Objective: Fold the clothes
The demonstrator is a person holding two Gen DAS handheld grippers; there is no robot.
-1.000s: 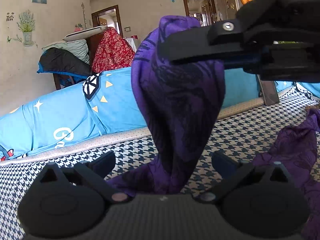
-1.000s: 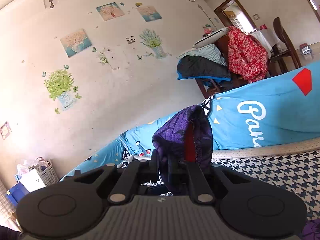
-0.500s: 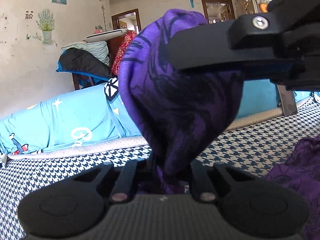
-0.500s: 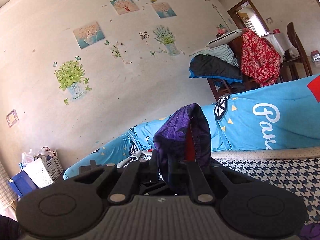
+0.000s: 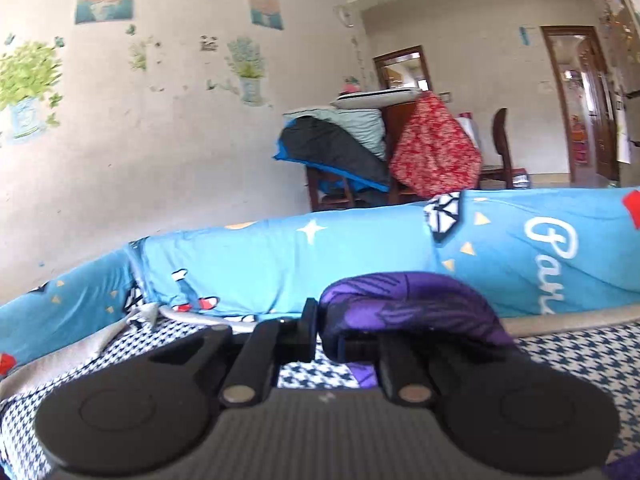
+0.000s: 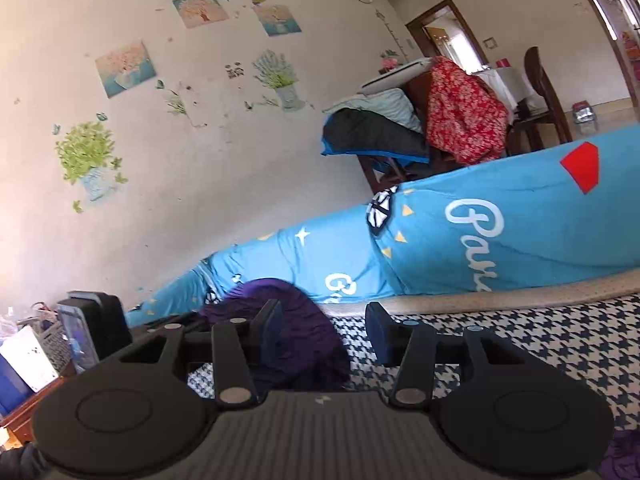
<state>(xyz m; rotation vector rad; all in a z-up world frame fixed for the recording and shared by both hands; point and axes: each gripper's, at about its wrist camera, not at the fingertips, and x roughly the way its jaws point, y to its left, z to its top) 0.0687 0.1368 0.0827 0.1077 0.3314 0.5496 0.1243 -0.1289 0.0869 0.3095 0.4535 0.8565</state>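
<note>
**Inspector:** State of the tongs, and where was the garment?

**Operator:** My left tongs (image 5: 344, 332) were clamped on a bunched fold of the purple garment (image 5: 412, 304), low over the checked bed cover (image 5: 580, 356). My right tongs (image 6: 322, 330) stood apart, holding nothing.

**Inspector:** Risks?

**Operator:** I judged that thick bunch could slip free and undo the fold.

**Inspector:** Differences between views?

**Operator:** Only the right view showed the left tool beside the cloth mound (image 6: 296, 320).

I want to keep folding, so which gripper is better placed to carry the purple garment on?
Left. The left gripper is shut on the purple garment; the right gripper is open and holds nothing.
</note>
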